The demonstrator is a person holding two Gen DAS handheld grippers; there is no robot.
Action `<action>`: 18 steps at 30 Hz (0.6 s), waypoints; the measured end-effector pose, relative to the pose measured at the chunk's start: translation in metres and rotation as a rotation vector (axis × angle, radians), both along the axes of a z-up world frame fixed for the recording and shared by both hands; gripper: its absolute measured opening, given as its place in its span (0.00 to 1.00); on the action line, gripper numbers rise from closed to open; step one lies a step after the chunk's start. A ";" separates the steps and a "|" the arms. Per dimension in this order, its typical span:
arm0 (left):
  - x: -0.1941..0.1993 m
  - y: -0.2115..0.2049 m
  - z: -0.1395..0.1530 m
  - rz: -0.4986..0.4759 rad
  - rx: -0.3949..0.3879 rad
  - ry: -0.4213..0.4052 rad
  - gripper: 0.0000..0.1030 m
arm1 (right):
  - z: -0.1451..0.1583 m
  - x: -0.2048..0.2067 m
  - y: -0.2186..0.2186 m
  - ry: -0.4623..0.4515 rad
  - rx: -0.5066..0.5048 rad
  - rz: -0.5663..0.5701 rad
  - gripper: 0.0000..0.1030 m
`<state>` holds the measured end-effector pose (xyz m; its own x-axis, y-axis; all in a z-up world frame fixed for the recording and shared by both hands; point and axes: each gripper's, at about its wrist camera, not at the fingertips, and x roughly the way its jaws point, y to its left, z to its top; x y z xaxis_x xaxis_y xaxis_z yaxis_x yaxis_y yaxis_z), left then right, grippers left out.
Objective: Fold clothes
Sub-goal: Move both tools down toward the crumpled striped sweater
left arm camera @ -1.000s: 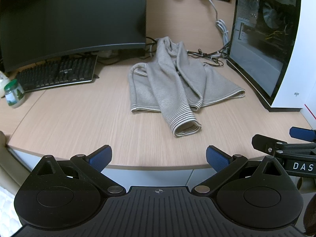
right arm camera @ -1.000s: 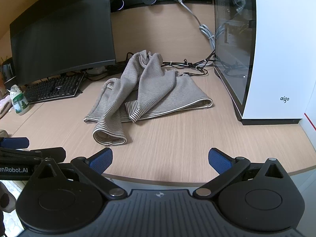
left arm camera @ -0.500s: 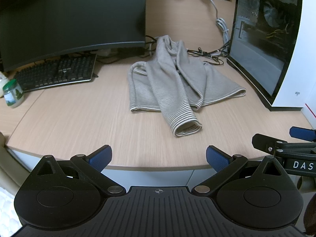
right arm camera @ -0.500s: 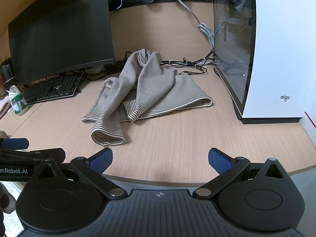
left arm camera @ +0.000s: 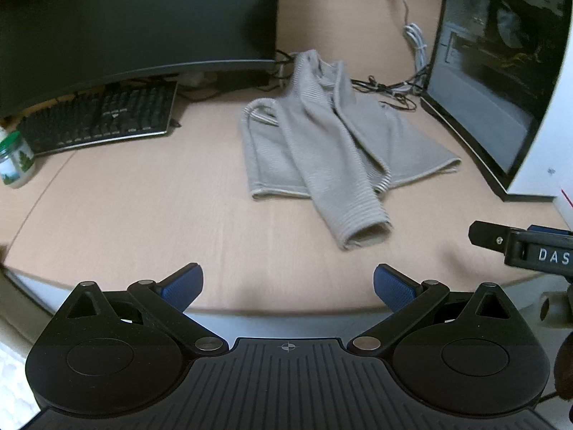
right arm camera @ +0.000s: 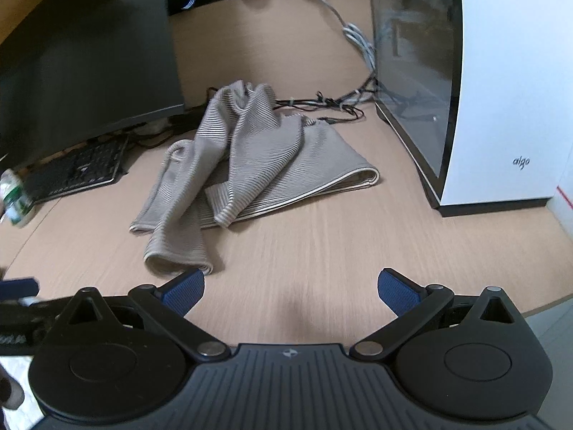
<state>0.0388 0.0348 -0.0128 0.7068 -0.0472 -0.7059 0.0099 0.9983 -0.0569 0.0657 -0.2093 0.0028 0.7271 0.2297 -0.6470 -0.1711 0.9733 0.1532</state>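
Sweater (left arm camera: 322, 150) lies mid-tabletop, between monitor and PC case, untouched by either gripper.

Surface and room, big to small:
- tabletop (left arm camera: 125, 222) – light wood grain, curved front edge, wood back panel behind it.
- monitor (left arm camera: 136, 18) – dark screen, back left.
- PC case (right arm camera: 501, 82) – white shell with tinted glass side, stands at right, near the sweater's hem.
- keyboard (left arm camera: 100, 118) – black, tucked under the monitor's front edge.
- cables (right arm camera: 322, 105) – black tangle behind the sweater, plus a white cord running up to a wall strip.
- jar (left arm camera: 16, 161) – small, green lid, far left beside the keyboard.

Sweater look: grey knit with fine horizontal stripes, crumpled, not flat. Collar end is bunched up toward the back by the cables. Body spreads toward the PC case with a pale hem edge. One sleeve (left arm camera: 347, 211) is draped diagonally over the front, its open cuff pointing at the tabletop's front edge; a second cuff sits just beside it, higher up.

Left gripper (left arm camera: 288, 285) – blue pads spread wide, nothing between them, hovering at the front edge.
Right gripper (right arm camera: 292, 290) – also spread wide and empty; its left pad sits just in front of the sleeve cuff – contact unclear.
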 end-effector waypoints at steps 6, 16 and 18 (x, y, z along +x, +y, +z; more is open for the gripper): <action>0.057 0.018 -0.002 -0.069 -0.154 0.051 1.00 | -0.001 0.038 0.028 0.017 -0.038 -0.026 1.00; 0.165 0.023 -0.005 -0.262 -0.272 0.109 1.00 | 0.000 0.125 0.060 0.120 -0.042 -0.106 1.00; 0.184 0.023 -0.008 -0.286 -0.290 0.125 1.00 | 0.000 0.136 0.062 0.149 -0.034 -0.137 1.00</action>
<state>0.2228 0.0580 -0.0207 0.5461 -0.4382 -0.7140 0.2589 0.8988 -0.3537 0.2017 -0.1476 0.0028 0.6457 0.1118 -0.7554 -0.0146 0.9909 0.1341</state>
